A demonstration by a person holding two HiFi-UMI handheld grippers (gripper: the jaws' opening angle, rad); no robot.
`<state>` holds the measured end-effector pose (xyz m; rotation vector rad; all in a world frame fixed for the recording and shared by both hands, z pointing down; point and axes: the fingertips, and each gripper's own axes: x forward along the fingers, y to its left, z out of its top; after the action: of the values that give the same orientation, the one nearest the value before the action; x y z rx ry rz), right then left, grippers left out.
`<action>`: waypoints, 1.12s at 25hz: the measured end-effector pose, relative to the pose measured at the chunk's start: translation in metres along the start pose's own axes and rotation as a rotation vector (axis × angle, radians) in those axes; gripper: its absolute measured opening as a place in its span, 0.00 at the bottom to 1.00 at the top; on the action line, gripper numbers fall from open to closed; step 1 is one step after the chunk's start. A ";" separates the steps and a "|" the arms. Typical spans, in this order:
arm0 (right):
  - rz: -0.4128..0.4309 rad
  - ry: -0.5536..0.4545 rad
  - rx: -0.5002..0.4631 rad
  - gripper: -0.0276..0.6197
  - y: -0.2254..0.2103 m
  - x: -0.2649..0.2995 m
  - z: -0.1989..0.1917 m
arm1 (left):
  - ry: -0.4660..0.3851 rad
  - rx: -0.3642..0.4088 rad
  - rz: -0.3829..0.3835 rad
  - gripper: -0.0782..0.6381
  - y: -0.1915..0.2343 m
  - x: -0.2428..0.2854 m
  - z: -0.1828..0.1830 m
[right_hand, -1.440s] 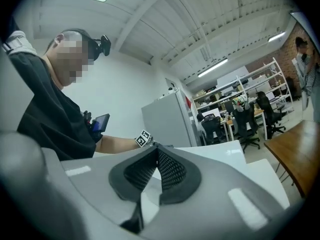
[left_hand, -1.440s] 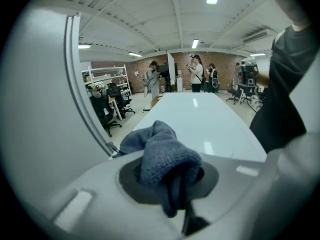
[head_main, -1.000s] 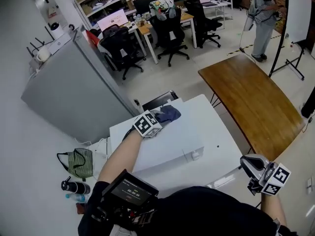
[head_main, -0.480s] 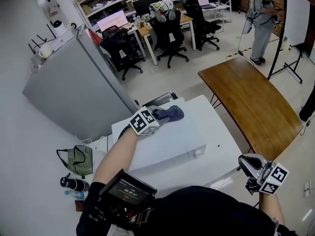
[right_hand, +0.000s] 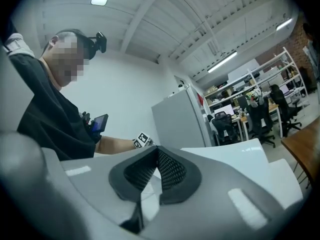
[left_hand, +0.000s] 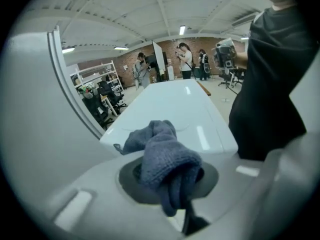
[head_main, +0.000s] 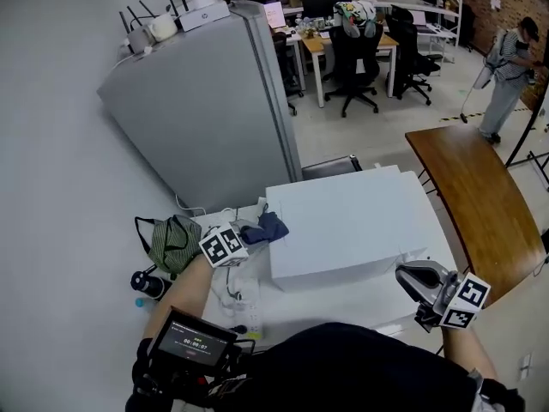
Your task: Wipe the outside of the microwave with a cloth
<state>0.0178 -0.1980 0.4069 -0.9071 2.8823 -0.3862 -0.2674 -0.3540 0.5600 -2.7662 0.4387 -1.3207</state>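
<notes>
The right gripper (head_main: 412, 279), jaws pressed together on nothing, hovers by the near right corner of the white table (head_main: 343, 303). The left gripper (head_main: 249, 237) is clamped on a blue cloth (head_main: 269, 227) at the left side of the microwave (head_main: 343, 221), before a grey refrigerator (head_main: 214, 110).

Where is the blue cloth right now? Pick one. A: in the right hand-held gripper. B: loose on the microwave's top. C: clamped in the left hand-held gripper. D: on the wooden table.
C: the left hand-held gripper has the cloth pinched between its jaws.
</notes>
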 end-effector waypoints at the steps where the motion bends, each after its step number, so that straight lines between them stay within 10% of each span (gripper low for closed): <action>1: 0.003 0.004 -0.002 0.05 0.001 0.003 0.000 | -0.003 -0.005 0.002 0.19 -0.002 0.003 -0.001; 7: -0.038 -0.017 0.003 0.05 -0.027 -0.040 0.008 | -0.005 0.014 -0.008 0.19 0.000 0.033 0.045; 19: -0.227 -0.086 0.070 0.05 -0.133 -0.220 0.007 | -0.040 0.222 -0.154 0.19 -0.051 0.244 0.296; 28: -0.150 -0.059 0.021 0.05 -0.104 -0.168 0.017 | -0.164 0.169 -0.144 0.19 -0.054 0.157 0.269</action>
<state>0.2154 -0.1872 0.4206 -1.1148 2.7611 -0.3946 0.0461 -0.3665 0.5166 -2.7774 0.1153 -1.0869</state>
